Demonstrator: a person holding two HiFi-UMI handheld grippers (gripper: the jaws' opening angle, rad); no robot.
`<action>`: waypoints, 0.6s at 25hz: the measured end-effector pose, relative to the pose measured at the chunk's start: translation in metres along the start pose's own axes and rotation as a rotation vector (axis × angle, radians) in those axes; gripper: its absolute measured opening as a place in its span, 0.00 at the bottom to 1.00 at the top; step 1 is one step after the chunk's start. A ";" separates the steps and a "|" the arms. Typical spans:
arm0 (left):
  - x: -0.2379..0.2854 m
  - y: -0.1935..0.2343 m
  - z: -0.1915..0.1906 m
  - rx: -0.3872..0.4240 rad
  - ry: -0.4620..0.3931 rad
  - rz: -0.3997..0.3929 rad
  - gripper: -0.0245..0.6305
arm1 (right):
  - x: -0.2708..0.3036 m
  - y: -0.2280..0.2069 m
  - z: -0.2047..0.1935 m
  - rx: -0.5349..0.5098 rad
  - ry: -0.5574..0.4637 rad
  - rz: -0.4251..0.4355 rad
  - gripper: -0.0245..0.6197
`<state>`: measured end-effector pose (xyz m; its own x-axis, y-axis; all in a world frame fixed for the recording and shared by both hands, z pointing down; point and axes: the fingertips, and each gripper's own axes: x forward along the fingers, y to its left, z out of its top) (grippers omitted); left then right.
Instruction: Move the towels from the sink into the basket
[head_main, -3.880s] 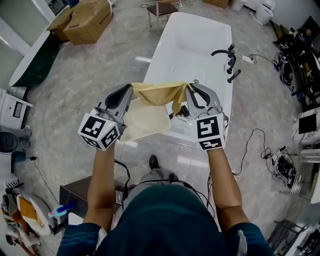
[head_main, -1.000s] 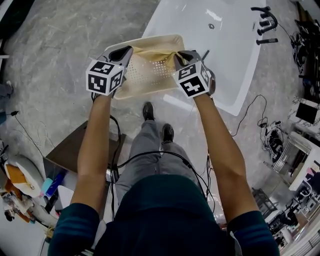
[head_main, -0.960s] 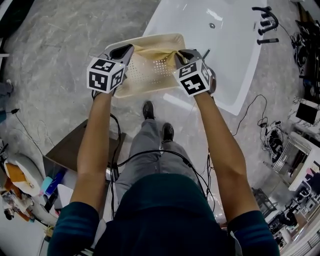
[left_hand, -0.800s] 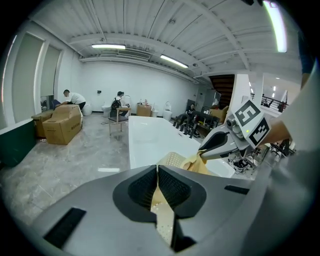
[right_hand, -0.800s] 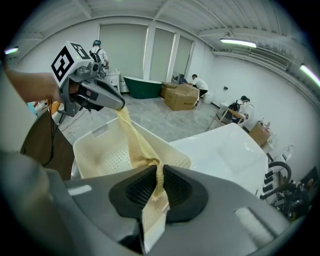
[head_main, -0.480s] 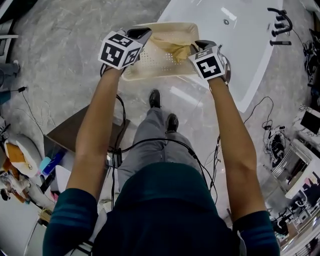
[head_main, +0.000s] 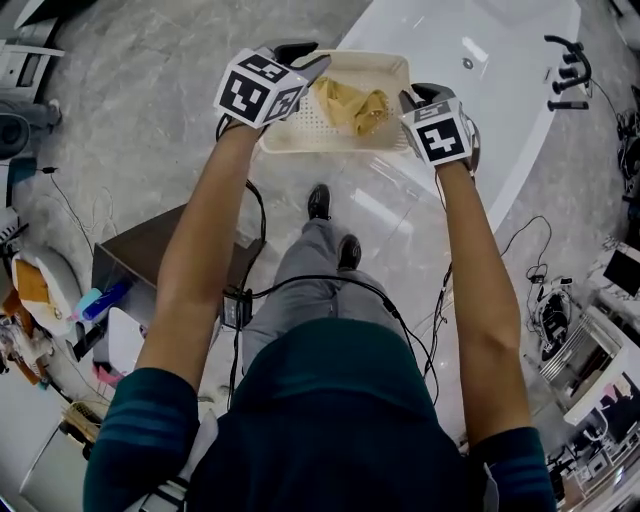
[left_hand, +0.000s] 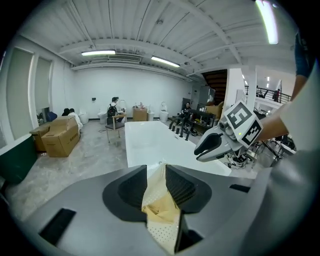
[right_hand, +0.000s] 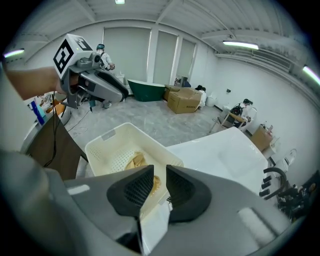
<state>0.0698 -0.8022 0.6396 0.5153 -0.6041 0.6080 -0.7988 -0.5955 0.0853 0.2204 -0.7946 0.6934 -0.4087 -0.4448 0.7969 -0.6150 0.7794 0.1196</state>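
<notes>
Status: one tan towel (head_main: 352, 106) is already in the basket (head_main: 330, 146), bunched up mid-floor, upper centre of the head view. The basket sits just left of the white sink (head_main: 500, 70). I can't tell whether it's resting on the floor or being held up. No other towel shows in the visible part of the sink.

Left gripper (head_main: 303, 58) is at the basket's upper-left corner. Its fingers (left_hand: 132, 187) are almost together, with the perforated basket wall running through the gap and a tan fold beside it. That reads as clamped on the wall, though a bit of cloth may be pinched in too.

Right gripper (head_main: 418, 97) is at the basket's right edge. Its fingers (right_hand: 137, 187) leave only a narrow slot with a thin white plastic edge in it, so I'd call it closed on the rim.

Handling:
- **Towel:** soft, light and floppy, with no shape of its own. It drapes and snags on rims. Take it at a raised fold or a corner, not a flat spot.
- **Basket:** thin-walled plastic, light but flexy. Grip the rolled rim at opposite sides and keep it level, or the walls will bow.

Judgement: this towel's transfer looks done.
</notes>
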 end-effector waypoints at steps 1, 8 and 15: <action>-0.005 -0.002 0.007 0.006 -0.011 0.007 0.20 | -0.008 -0.001 0.004 0.001 -0.011 -0.005 0.17; -0.054 -0.034 0.069 0.066 -0.115 0.041 0.20 | -0.087 -0.017 0.055 0.024 -0.209 -0.057 0.06; -0.118 -0.074 0.122 0.134 -0.235 0.071 0.20 | -0.187 -0.019 0.090 -0.007 -0.354 -0.139 0.05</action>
<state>0.1061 -0.7514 0.4649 0.5296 -0.7439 0.4076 -0.7956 -0.6023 -0.0655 0.2476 -0.7657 0.4891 -0.5306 -0.6703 0.5188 -0.6767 0.7036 0.2169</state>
